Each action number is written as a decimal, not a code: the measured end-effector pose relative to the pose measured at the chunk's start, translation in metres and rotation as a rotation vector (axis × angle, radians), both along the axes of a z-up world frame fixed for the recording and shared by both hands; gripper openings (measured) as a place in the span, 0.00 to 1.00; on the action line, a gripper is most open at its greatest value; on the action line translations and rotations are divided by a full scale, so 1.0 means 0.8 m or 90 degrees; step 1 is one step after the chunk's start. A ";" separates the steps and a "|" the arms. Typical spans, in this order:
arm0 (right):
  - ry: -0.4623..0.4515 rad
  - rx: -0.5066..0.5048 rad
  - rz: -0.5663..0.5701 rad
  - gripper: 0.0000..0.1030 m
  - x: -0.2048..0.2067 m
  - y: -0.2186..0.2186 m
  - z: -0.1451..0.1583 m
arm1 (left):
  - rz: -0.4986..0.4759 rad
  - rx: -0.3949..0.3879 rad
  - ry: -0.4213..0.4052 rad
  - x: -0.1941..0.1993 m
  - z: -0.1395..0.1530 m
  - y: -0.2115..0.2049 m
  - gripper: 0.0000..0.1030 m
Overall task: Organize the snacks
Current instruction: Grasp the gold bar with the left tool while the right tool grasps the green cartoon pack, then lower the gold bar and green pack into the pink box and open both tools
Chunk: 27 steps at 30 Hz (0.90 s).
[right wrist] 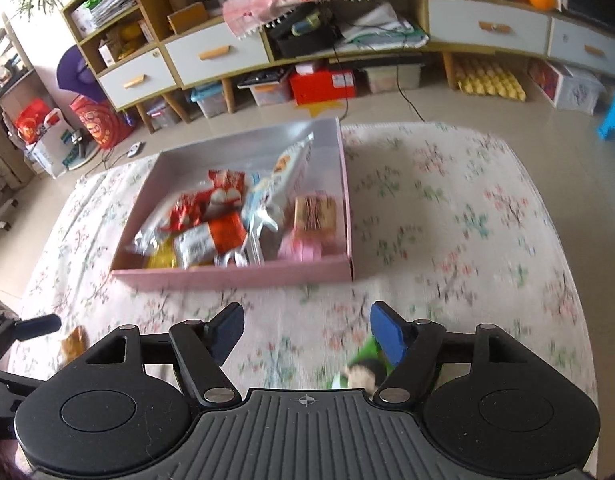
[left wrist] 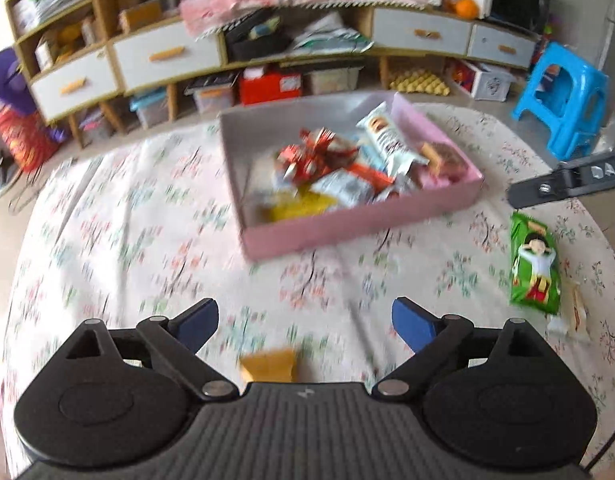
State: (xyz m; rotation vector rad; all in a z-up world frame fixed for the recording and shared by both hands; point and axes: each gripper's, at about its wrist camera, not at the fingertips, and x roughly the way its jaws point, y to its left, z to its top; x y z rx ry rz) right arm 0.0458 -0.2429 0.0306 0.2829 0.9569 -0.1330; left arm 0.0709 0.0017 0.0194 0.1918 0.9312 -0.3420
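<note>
Both grippers spread, nothing between the pads. Left gripper (left wrist: 305, 326): yellow packet (left wrist: 269, 365) on the cloth just below my fingers, not touched. Right gripper (right wrist: 307, 332): green snack bag (right wrist: 361, 364) by my right finger (blurred, contact unclear). Pink box (left wrist: 347, 228) of snacks sits ahead of both.
</note>
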 end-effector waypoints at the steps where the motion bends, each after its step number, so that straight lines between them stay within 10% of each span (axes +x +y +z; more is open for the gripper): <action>1: 0.002 0.004 -0.003 0.71 -0.005 0.000 -0.001 | 0.009 -0.003 0.008 -0.002 -0.001 0.003 0.92; 8: -0.001 0.019 -0.036 0.74 -0.046 -0.006 -0.026 | 0.063 -0.033 0.059 -0.016 -0.027 0.030 0.91; 16: 0.055 0.026 -0.073 0.75 -0.034 -0.008 -0.056 | 0.107 -0.037 0.143 -0.008 -0.068 0.036 0.67; 19: 0.058 0.023 -0.095 0.49 -0.028 -0.010 -0.072 | 0.105 0.007 0.107 -0.014 -0.071 0.028 0.53; 22: 0.053 0.026 -0.106 0.43 -0.025 -0.012 -0.078 | 0.101 0.009 0.088 -0.017 -0.066 0.026 0.25; 27: 0.043 0.049 -0.087 0.42 -0.023 -0.005 -0.069 | 0.100 -0.016 0.090 -0.014 -0.059 0.032 0.25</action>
